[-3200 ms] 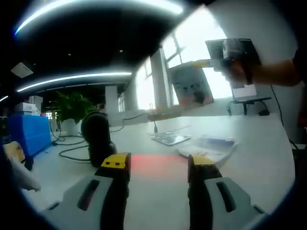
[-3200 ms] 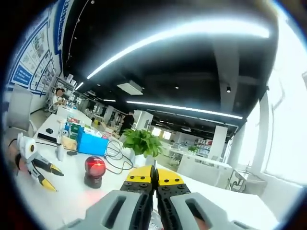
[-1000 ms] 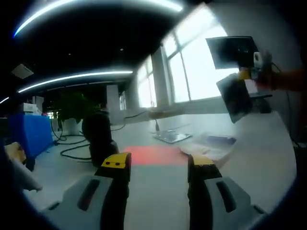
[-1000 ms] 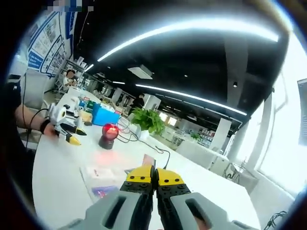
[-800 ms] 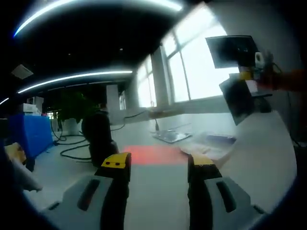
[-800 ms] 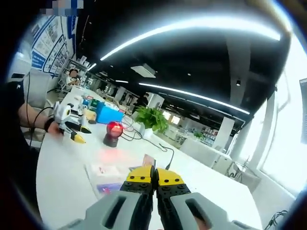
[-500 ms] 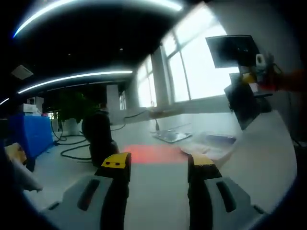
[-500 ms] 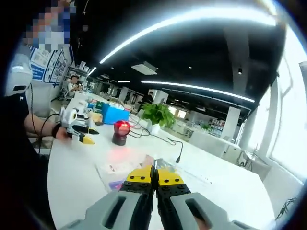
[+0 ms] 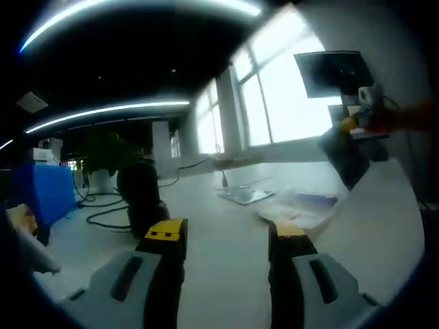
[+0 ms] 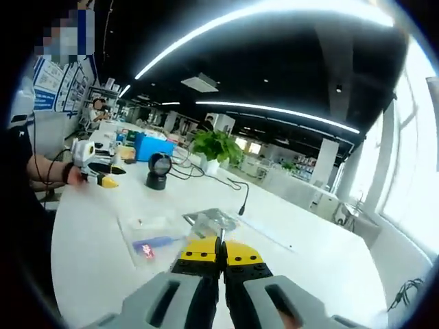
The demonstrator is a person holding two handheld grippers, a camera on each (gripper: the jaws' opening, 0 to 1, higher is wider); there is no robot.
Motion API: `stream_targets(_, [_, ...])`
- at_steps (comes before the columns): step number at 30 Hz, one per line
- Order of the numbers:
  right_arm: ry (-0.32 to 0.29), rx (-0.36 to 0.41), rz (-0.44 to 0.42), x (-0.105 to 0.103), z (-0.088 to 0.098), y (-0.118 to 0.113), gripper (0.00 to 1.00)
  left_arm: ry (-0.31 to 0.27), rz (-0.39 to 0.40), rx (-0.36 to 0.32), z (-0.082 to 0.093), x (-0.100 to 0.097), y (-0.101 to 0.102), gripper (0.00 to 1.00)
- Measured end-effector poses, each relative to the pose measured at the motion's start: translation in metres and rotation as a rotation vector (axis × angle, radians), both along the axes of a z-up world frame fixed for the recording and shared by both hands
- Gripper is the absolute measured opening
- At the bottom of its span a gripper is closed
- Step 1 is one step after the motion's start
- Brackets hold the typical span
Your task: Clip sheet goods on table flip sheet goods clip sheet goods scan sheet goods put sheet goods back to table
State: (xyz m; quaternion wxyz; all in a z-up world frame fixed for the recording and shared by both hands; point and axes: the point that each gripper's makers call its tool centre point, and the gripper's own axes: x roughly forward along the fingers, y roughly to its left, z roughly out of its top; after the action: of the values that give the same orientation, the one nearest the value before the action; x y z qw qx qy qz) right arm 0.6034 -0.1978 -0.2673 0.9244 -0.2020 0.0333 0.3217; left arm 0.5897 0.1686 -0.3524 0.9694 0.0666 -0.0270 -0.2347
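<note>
My left gripper (image 9: 226, 232) is open and empty, low over the white table (image 9: 226, 281). The black scanner (image 9: 140, 195) stands just beyond its left jaw. From the right edge of the left gripper view, my right gripper (image 9: 353, 122) hangs above the table, shut on a dark sheet packet (image 9: 346, 156). In the right gripper view its jaws (image 10: 221, 250) are pressed together. Below them a clear packet (image 10: 154, 243) with blue and red contents and a silvery packet (image 10: 212, 221) lie flat. The scanner (image 10: 159, 171) is unlit.
A person's hand holds the left gripper (image 10: 96, 168) at the table's far left. A blue box (image 10: 147, 145), a potted plant (image 10: 216, 145) and a cable (image 10: 240, 192) sit behind the scanner. More packets (image 9: 302, 205) lie mid-table.
The red scan glow on the table and the scanner's red light have gone out. The right gripper with its sheet has sunk lower, away from the scanner. The left gripper is still.
</note>
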Motion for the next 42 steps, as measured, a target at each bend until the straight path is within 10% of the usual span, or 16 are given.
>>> stream_targets(29, [0.039,-0.348,-0.084,0.094,-0.081,-0.032,0.0,-0.002,-0.004,-0.015,0.001,-0.001,0.001,0.4])
stream_targets(42, [0.089,-0.39,-0.088,0.098,-0.114,-0.041,0.0,-0.004,-0.002,-0.017,0.002,0.0,0.001,0.4])
